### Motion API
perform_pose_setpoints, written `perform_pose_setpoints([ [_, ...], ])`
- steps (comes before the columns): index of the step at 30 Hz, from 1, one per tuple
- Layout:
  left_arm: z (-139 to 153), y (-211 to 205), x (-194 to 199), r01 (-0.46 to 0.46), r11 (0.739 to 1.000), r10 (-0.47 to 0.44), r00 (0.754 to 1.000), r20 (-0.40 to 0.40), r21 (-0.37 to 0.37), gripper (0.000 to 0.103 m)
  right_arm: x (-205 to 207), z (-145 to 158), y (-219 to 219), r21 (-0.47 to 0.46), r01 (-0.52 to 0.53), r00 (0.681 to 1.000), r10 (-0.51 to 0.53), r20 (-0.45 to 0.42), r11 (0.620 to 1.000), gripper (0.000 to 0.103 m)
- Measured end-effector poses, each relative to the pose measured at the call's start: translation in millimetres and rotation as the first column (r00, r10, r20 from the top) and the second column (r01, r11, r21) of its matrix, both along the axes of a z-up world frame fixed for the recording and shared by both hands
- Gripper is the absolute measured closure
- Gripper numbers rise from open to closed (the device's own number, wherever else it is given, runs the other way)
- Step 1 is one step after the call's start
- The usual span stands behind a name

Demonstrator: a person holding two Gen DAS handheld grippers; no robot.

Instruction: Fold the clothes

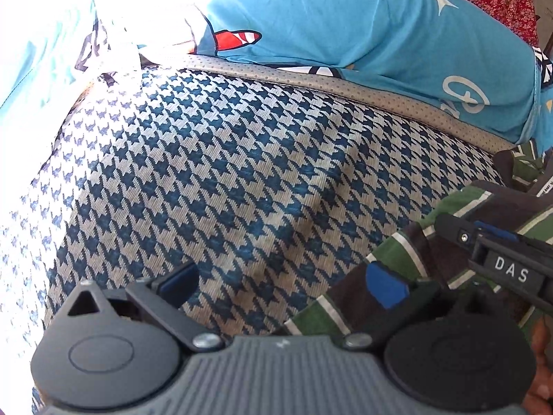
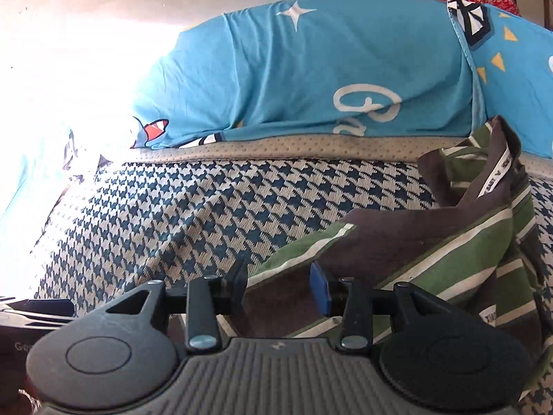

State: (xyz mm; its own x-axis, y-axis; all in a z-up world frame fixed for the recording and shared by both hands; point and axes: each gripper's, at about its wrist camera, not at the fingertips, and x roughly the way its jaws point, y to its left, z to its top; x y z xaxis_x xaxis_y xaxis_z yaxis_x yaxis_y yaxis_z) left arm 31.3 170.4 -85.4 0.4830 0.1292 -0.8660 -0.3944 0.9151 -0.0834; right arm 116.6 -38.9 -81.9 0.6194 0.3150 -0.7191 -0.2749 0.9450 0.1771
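**Striped garment on the houndstooth bed**

The left gripper (image 1: 283, 283) hangs spread wide over the houndstooth bed cover (image 1: 214, 173), one finger beside the green-and-brown striped garment (image 1: 349, 297). The right gripper (image 2: 280, 287) is released too, its fingers straddling the garment's edge. A blue printed pillow (image 2: 311, 76) lies behind.

A bedroom in a home, by the look of it. Ahead of the claws spreads a blue-and-white houndstooth mattress (image 1: 214, 173) with a grey dotted border strip (image 2: 276, 148). Beyond that strip lies a bright blue pillow (image 2: 311, 76) in a cartoon-print case. Further off, to the upper right, sits red floral fabric (image 1: 501, 3).
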Motion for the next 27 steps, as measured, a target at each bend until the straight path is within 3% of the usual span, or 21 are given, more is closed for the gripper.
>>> perform_pose_setpoints([
  [2,-0.1,0.9,-0.8,-0.005,1.000,0.005,1.000,-0.004,-0.001,0.000,-1.1,-4.3,5.4,-0.019,-0.003,1.000,0.003,-0.005,1.000,0.048],
  [7,-0.2,2.2,-2.4,-0.011,1.000,0.011,1.000,-0.008,-0.003,0.000,-6.1,-14.4,18.6,-0.078,-0.022,1.000,0.022,-0.001,0.997,0.040],
  [10,0.2,4.4,-3.6,-0.022,1.000,0.022,1.000,-0.008,-0.002,0.000,-11.0,-18.2,28.9,-0.155,-0.039,0.998,0.045,0.038,0.987,0.040],
  [16,3.6,8.5,-4.9,-0.040,0.999,0.040,0.999,0.003,0.027,0.000,-14.9,-17.8,34.9,-0.184,-0.025,0.996,0.040,0.079,0.983,0.071],
  [17,4.4,9.5,-4.8,-0.044,0.999,0.043,0.999,0.006,0.029,0.000,-15.0,-17.7,36.4,-0.184,-0.029,0.995,0.045,0.085,0.983,0.080],
  [20,7.7,12.8,-6.1,-0.061,0.997,0.060,0.998,0.019,0.046,0.000,-12.5,-16.3,37.9,-0.153,-0.013,0.996,0.026,0.084,0.988,0.095],
  [27,25.5,26.6,-16.9,-0.169,0.975,0.156,0.983,0.102,0.145,0.000,-11.0,8.7,46.7,0.124,-0.062,0.986,0.041,0.162,0.990,0.096],
])
